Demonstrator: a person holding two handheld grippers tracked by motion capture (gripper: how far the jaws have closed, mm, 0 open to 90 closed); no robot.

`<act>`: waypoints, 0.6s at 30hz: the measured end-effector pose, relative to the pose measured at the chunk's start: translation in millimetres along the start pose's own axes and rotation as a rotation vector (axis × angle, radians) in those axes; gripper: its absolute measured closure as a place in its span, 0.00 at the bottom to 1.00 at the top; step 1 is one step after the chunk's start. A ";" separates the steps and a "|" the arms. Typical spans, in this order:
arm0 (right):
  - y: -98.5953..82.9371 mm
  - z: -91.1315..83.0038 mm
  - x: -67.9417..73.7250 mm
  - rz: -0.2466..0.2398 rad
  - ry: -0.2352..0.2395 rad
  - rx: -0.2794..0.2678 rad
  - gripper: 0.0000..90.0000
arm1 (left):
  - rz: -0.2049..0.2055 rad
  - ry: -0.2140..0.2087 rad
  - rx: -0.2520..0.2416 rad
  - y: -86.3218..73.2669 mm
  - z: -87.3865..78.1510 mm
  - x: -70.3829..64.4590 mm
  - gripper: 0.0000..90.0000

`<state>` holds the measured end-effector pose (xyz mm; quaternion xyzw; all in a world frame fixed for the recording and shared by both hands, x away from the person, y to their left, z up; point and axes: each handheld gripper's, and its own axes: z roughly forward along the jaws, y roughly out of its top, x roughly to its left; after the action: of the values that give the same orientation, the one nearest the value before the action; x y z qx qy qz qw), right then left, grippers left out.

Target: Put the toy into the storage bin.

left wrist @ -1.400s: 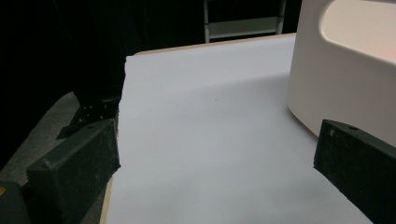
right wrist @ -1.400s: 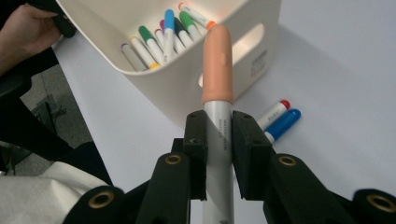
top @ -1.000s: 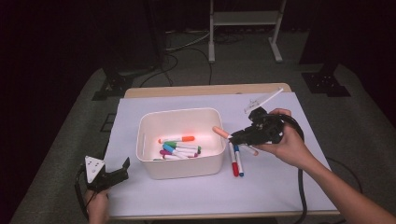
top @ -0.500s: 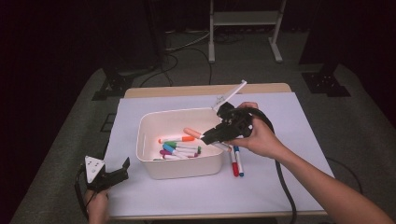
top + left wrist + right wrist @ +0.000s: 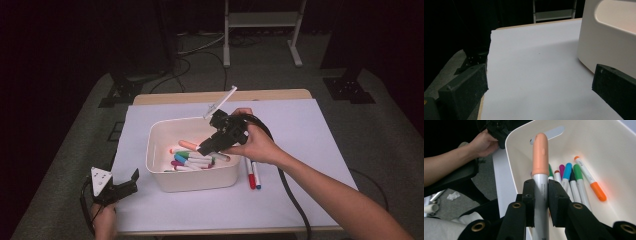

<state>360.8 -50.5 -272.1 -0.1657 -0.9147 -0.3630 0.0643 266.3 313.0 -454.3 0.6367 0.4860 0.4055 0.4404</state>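
The right gripper point(image 5: 540, 202) is clamped on a peach-capped marker point(image 5: 540, 157), held over the white bin point(image 5: 155, 150); small print runs along its grey barrel, too fine to read. In the bin at the gripper's one o'clock lie six markers point(image 5: 574, 185). On the table at the bin's three o'clock lie two pens point(image 5: 253, 175), red and blue. The left gripper point(image 5: 127, 184), at the bin's eight o'clock, is spread wide and holds nothing.

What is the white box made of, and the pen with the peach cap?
The white box looks like moulded plastic: smooth walls, rounded corners, a soft sheen and a cut-out handle slot. The pen, clamped in the right hand-held gripper, also seems plastic: a glossy grey-white barrel with small print and a smooth, matte peach cap. I cannot be certain from looks alone.
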 end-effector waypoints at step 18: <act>12.6 49.2 -17.3 -0.026 0.041 0.074 0.84 | -0.001 -0.002 -0.002 -0.1 0.5 0.3 0.00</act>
<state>381.5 -12.7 -304.0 -0.1440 -0.9280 -0.3332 0.0842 266.7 313.2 -454.5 0.6363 0.4858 0.4051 0.4417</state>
